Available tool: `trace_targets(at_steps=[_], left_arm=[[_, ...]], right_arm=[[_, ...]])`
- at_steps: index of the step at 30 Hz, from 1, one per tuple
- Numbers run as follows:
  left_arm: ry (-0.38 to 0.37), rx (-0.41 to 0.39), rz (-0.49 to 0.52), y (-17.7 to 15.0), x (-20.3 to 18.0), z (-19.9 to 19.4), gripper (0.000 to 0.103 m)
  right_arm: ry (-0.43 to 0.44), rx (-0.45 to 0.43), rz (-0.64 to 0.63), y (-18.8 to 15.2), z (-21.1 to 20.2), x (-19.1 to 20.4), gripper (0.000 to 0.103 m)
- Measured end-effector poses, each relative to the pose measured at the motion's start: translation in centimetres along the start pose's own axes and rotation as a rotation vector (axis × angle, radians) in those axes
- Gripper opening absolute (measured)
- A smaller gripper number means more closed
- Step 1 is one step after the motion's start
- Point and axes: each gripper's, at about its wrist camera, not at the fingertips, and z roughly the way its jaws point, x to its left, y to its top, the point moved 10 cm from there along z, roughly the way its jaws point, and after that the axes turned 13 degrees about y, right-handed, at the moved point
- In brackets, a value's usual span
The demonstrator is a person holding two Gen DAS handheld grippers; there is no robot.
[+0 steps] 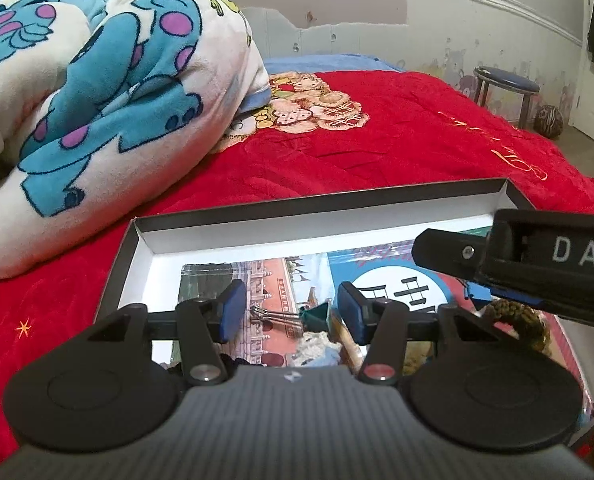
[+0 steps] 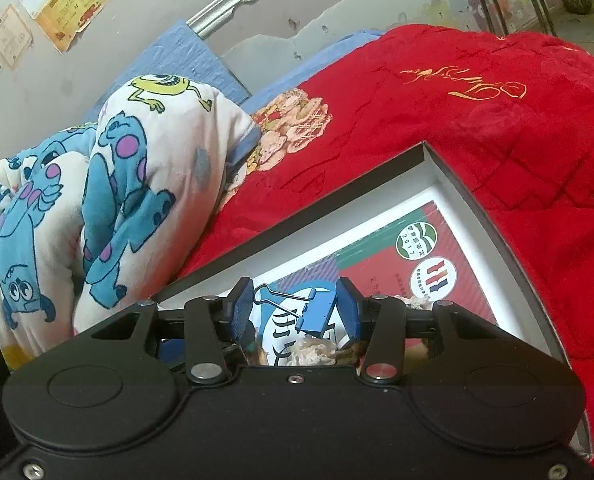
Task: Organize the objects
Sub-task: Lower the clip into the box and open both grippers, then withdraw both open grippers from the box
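A shallow cardboard box (image 1: 225,222) with a dark rim and white inside lies on the red bedspread (image 1: 377,152); it also shows in the right wrist view (image 2: 449,172). Books lie flat in it. My left gripper (image 1: 289,312) is open over the box, with a green binder clip (image 1: 317,316) lying between its blue pads, untouched. My right gripper (image 2: 295,310) is open too, with a blue binder clip (image 2: 313,314) lying in its gap on a book cover (image 2: 437,256). The right gripper's body (image 1: 537,256) reaches in from the right in the left wrist view.
A bundled white and blue cartoon blanket (image 1: 97,100) lies left of the box. A braided brown object (image 1: 517,316) and crocheted bits lie in the box. A blue-topped stool (image 1: 505,84) and a ball (image 1: 549,120) stand on the floor beyond the bed.
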Motion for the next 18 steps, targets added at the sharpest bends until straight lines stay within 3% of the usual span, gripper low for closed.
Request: trace_targets(at_steps=[6,9,11,15,16,18], left_arm=[[0.034,0.005,-0.013,0.2,0.5,0.2,0.081],[0.042,0.019,-0.032,0.5,1.4,-0.1,0.087],[0.050,0.019,-0.037,0.9,2.2,-0.6,0.090],[0.099,0.000,-0.035,1.8,4.3,-2.2,0.101],[0.110,-0.005,-0.037,2.0,4.9,-3.0,0.103],[0.121,-0.007,-0.043,2.0,6.1,-5.0,0.103]], right_arm=[[0.003,0.012,0.012,-0.1,0.3,-0.2,0.048],[0.021,0.001,0.067,-0.1,0.2,-0.7,0.059],[0.043,-0.012,0.096,0.2,-0.3,-0.8,0.074],[0.077,-0.059,0.096,1.6,-2.0,0.0,0.082],[0.084,-0.079,0.096,2.1,-2.8,0.3,0.087],[0.088,-0.121,0.090,2.9,-4.7,1.0,0.091]])
